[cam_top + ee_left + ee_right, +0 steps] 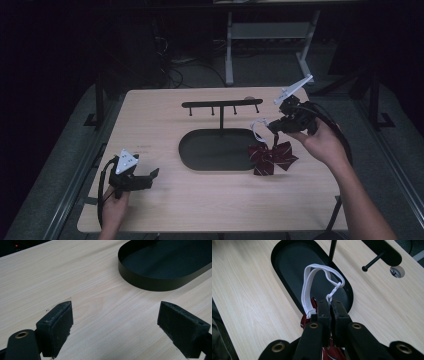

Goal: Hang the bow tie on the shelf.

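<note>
Bow (273, 158) of dark red plaid fabric with a white elastic strap (312, 287) and small plastic hook, hanging over the tray's right end, just above the worktop. Pinched at the strap by the right gripper (330, 305), jaws clenched tight. Beneath — matte black oval tray (200, 150) bearing a thin post and peg bar (221, 104). Pale wood-grain worktop (200, 200). Left gripper (115, 322) released, jaws wide, nothing between.
</note>
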The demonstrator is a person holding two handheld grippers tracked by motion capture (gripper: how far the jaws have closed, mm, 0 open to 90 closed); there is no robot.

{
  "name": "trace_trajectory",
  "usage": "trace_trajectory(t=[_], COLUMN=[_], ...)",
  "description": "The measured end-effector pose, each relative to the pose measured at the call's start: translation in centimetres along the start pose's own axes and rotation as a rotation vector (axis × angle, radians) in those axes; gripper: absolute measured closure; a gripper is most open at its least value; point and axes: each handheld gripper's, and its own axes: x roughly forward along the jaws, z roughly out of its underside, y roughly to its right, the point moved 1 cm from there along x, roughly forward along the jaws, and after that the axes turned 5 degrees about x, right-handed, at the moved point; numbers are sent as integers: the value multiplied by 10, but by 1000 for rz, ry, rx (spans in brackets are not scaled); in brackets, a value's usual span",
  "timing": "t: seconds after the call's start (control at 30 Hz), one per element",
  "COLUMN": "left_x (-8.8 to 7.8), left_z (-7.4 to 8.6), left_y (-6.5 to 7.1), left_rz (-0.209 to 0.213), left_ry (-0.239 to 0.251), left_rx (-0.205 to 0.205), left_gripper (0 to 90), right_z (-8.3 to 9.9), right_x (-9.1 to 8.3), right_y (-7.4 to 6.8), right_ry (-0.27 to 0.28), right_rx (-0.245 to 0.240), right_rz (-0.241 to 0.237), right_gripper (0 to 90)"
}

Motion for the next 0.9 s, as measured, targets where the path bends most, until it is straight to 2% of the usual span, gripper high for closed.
trace_trajectory(t=[0.67,0.9], left_x=[0,0], left_z=[0,0], left_y=[0,0], left_rz=[2,4], left_ry=[0,0], left_rx=[0,0], left_gripper=[131,131], right_z=[-28,-36], right_x=[3,3], right_y=[4,8], right_ry=[-20,-24], right_rx=[-18,-11], right_rz=[15,21], right_gripper=[868,867])
